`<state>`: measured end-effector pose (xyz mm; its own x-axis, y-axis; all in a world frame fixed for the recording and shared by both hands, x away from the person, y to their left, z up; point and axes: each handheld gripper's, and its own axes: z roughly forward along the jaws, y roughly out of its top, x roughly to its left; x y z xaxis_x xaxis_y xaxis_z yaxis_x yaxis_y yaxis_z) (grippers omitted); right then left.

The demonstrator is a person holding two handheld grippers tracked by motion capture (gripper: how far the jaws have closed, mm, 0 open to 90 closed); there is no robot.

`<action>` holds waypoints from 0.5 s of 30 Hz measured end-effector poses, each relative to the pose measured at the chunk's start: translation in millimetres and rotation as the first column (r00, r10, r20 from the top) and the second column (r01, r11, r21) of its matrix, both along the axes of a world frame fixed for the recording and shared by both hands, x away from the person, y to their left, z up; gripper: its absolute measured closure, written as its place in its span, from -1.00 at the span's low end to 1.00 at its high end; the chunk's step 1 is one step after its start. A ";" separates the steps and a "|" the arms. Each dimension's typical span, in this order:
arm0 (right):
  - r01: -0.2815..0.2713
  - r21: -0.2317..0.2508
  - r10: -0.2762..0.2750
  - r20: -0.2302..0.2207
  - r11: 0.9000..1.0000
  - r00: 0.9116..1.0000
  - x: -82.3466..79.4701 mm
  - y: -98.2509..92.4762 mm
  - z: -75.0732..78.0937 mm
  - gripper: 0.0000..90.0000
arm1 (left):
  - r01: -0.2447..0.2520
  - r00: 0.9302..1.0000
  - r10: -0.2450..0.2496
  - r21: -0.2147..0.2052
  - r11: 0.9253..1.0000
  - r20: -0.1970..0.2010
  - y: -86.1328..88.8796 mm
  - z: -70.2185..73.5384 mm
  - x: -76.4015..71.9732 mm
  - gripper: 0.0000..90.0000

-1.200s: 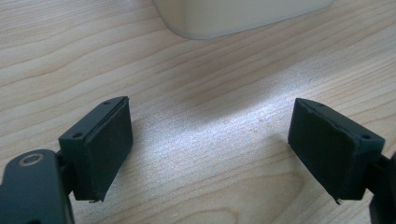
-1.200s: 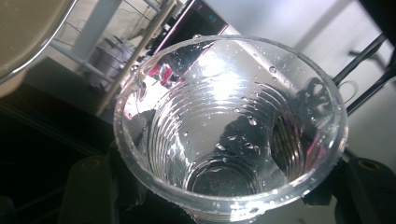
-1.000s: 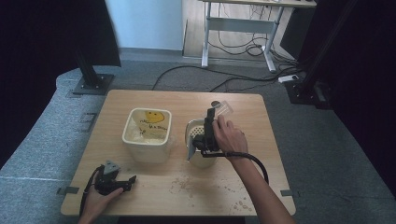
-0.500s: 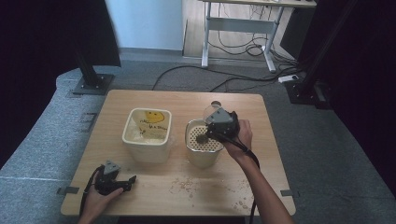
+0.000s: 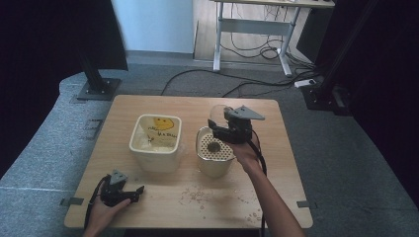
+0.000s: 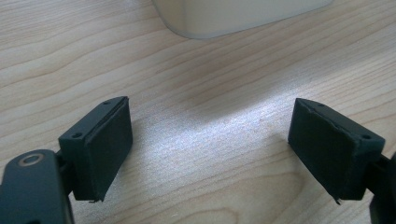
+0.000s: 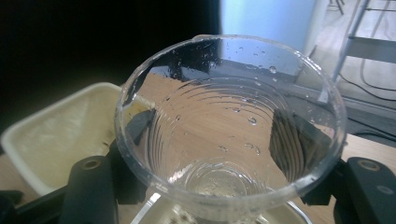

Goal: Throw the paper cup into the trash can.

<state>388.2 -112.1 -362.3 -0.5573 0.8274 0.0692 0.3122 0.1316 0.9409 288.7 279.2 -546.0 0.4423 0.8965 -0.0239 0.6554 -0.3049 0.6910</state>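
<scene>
Right gripper (image 5: 222, 129) swung cup (image 5: 217, 114) upright, left hand (image 5: 106, 210) resting.

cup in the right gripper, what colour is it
The cup is clear, colourless plastic with water droplets inside; the right gripper view shows it best.

This looks like a lab or a recording room in an office. A small wooden table (image 5: 148, 207) stands on grey carpet (image 5: 356, 163), dark curtains (image 5: 44, 44) hang on both sides, and behind it cables (image 5: 237, 81) lie under a desk (image 5: 252, 37) with metal legs.
</scene>
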 end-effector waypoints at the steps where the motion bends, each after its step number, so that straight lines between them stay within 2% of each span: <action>1: -0.009 0.000 0.009 0.003 1.000 1.000 0.7 5.7 1.2 -0.26 | 0.000 1.000 0.000 0.001 1.000 0.000 -0.1 0.0 -0.1 -0.69; 2: -0.017 -0.005 0.017 0.006 1.000 1.000 1.6 12.8 2.6 -0.26 | -0.001 1.000 0.001 0.002 1.000 0.001 -0.3 0.0 -0.1 -0.69; 3: -0.045 -0.011 0.045 0.006 0.999 0.999 4.3 28.5 6.9 -0.27 | 0.000 1.000 0.000 0.007 1.000 -0.001 -0.9 0.1 -0.1 -0.70; 4: -0.045 -0.011 0.045 0.006 0.999 0.999 4.3 28.5 6.9 -0.27 | 0.000 1.000 0.000 0.007 1.000 -0.001 -0.9 0.1 -0.1 -0.71; 8: -0.104 -0.001 0.104 -0.001 0.995 0.995 11.1 64.4 13.5 -0.27 | 0.001 1.000 -0.001 0.010 1.000 -0.001 -1.5 0.0 0.0 -0.71; 12: -0.153 -0.004 0.153 -0.024 0.988 0.988 21.4 103.2 11.3 -0.29 | 0.004 1.000 -0.004 0.006 1.000 -0.003 -0.9 0.0 0.2 -0.72; 13: -0.169 -0.002 0.169 -0.035 0.986 0.985 25.3 118.1 9.0 -0.31 | 0.005 1.000 -0.005 0.006 1.000 -0.003 -0.9 0.0 0.3 -0.72; 14: -0.169 -0.002 0.169 -0.035 0.986 0.985 25.3 118.1 9.0 -0.31 | 0.006 1.000 -0.006 0.008 1.000 -0.004 -0.9 0.2 0.2 -0.72; 15: -0.171 -0.011 0.171 -0.050 0.985 0.984 29.6 134.2 5.4 -0.43 | 0.006 1.000 -0.006 0.011 1.000 -0.003 -1.1 0.1 0.1 -0.72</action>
<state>417.8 22.1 -356.9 -0.6870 0.7213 0.0880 0.3289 0.2007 0.9228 288.8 278.0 -545.9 0.4476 0.8941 -0.0155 0.6556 -0.3163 0.6857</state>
